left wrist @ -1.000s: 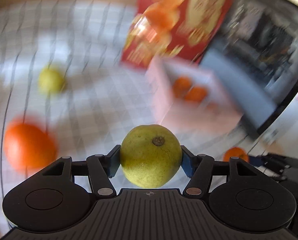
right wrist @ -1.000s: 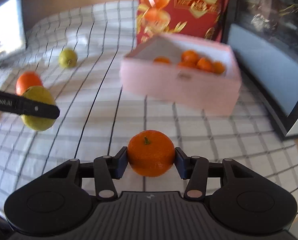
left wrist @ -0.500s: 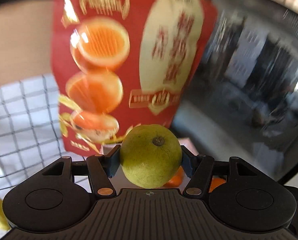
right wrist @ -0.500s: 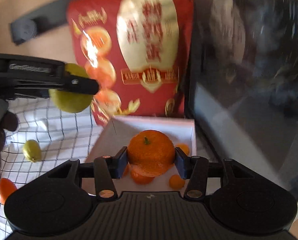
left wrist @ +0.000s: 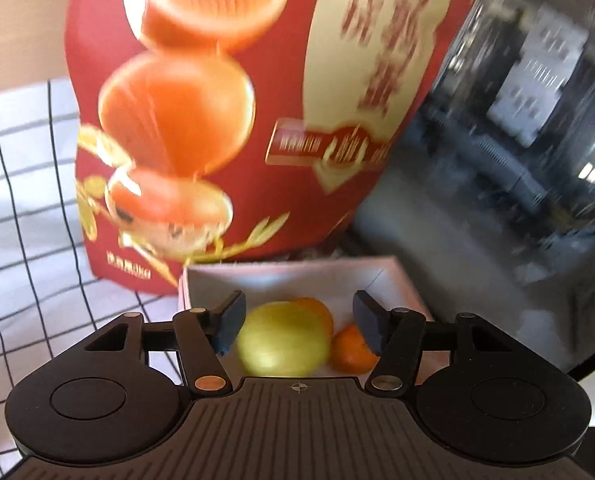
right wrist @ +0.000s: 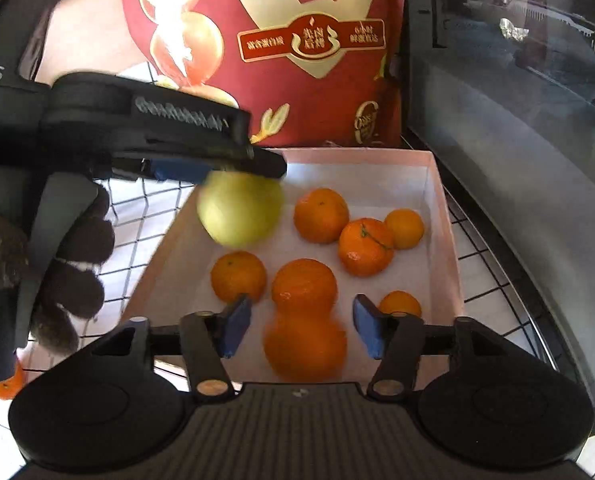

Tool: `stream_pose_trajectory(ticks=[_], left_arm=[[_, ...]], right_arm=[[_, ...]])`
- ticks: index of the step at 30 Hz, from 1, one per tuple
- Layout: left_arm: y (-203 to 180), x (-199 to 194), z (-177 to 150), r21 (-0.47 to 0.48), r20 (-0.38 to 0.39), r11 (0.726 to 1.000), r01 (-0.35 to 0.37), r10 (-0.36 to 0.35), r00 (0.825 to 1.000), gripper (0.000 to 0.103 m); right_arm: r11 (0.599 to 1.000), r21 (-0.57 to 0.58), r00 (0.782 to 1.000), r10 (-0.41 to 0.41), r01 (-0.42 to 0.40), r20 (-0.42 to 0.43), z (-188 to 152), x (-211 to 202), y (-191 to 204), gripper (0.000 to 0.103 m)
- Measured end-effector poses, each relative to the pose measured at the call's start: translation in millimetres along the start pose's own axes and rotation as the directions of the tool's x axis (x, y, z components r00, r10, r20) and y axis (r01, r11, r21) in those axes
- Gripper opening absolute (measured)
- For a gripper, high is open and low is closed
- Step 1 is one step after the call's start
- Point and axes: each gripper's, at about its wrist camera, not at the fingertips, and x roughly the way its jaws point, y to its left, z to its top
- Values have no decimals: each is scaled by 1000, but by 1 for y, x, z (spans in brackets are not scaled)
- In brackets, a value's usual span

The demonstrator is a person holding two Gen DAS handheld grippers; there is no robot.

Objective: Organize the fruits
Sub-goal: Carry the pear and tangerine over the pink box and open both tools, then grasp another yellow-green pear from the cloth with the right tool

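**Over the pink box: both grippers let go of their fruit**

Above the pink box [right wrist: 443, 240], the right gripper [right wrist: 302, 326] stands with its blue pads spread and clear of the orange [right wrist: 305, 346] between them. Its jaws have just been opening, and the blurred orange sits a little below the line of the pads, over the white lining at the box's near edge, touching neither pad. Another orange [right wrist: 304, 284] lies directly behind it, and five more are scattered over the box floor toward the far and right walls.

From the left wrist camera, the left gripper [left wrist: 299, 322] is also spread wide, with a gap showing between each pad and the green fruit [left wrist: 283, 344]. Despite the log's slight closing, the pads plainly do not press on it. The fruit is blurred and sits between and just beneath the pads, inside the box's near left part, with two oranges close behind it on its right. In the right wrist view the same green fruit [right wrist: 239, 210] hangs just under the tip of the left gripper, over the far left of the box.

A gloved hand [right wrist: 71, 264] holds the left gripper's handle. Behind the box stands a red bag [right wrist: 281, 40] printed with orange halves, and a checked cloth [left wrist: 21, 184] covers the table.
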Motion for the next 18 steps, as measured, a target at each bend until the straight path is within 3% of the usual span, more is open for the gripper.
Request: stream_pose_trajectory(ticks=[5,11,13,15,18], left_arm=[[2,-45,-12,32,53,999,-5,3,999,64],[27,-119,-67,-25,93,990,-139,140,986,62],[43,-147,-91,-68,88,972,-226,231,969,62],[61,-171,-113,-147,72,941,-305,317,946,62],[91,-215,-150,-297,46,864,-406,438,898,62]], right_arm=[[999,-26,1000,-22,22,16,-5,-6,10,60],[978,-173,986,-90,114,140,-20,-25,41,72],[965,-222,975,-95,139,200,-24,-32,56,74],[956,-272,973,-50,112,227,-21,-38,71,78],[945,-326,979,64,3,194,-17,-42,93,80]])
